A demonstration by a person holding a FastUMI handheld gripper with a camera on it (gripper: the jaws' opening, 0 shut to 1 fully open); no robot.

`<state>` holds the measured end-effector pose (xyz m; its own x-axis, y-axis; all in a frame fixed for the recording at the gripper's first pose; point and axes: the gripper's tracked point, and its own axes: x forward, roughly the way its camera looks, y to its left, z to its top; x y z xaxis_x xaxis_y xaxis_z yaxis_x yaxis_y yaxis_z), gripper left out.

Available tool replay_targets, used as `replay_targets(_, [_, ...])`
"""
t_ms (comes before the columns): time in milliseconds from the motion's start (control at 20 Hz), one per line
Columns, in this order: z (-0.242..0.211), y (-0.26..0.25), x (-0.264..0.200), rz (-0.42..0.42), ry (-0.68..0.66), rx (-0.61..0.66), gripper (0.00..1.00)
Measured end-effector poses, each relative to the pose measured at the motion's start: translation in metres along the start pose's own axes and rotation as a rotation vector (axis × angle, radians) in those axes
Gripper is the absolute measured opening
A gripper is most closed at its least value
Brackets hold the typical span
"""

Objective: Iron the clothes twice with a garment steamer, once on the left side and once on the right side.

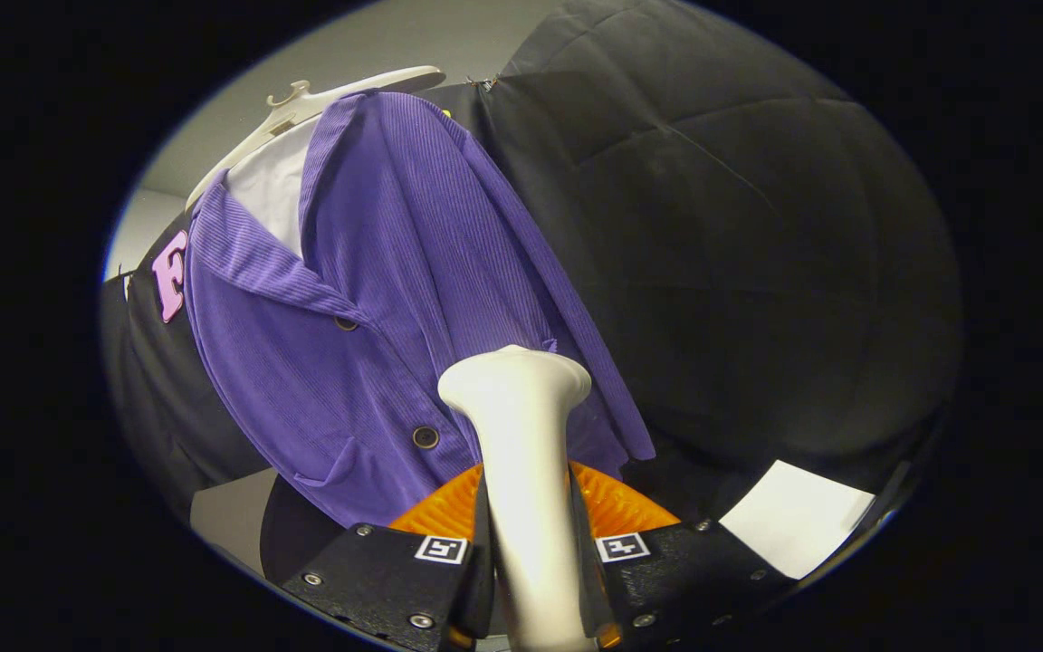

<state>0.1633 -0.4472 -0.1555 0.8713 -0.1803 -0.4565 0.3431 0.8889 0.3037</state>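
The gripper (529,580) pinches the white steamer handle (521,453), its head against the hanging purple jacket (377,299).

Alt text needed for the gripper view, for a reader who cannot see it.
The claw is shut on a white garment steamer, whose head sits at the lower front of a purple ribbed shirt. The shirt hangs on a white hanger against black cloth.

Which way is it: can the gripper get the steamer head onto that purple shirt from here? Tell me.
Probably yes. The gripper has its jaws shut on the steamer, whose head sits just in front of the purple shirt, near its lower buttons, with nothing between them.
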Motion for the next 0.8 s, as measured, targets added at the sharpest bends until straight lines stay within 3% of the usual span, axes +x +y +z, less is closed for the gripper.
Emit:
replay_targets(500, [-0.046, -0.008, -0.004, -0.043, 0.062, 0.066, 0.37])
replay_targets(800, [-0.104, -0.006, -0.007, -0.119, 0.183, 0.005, 0.37])
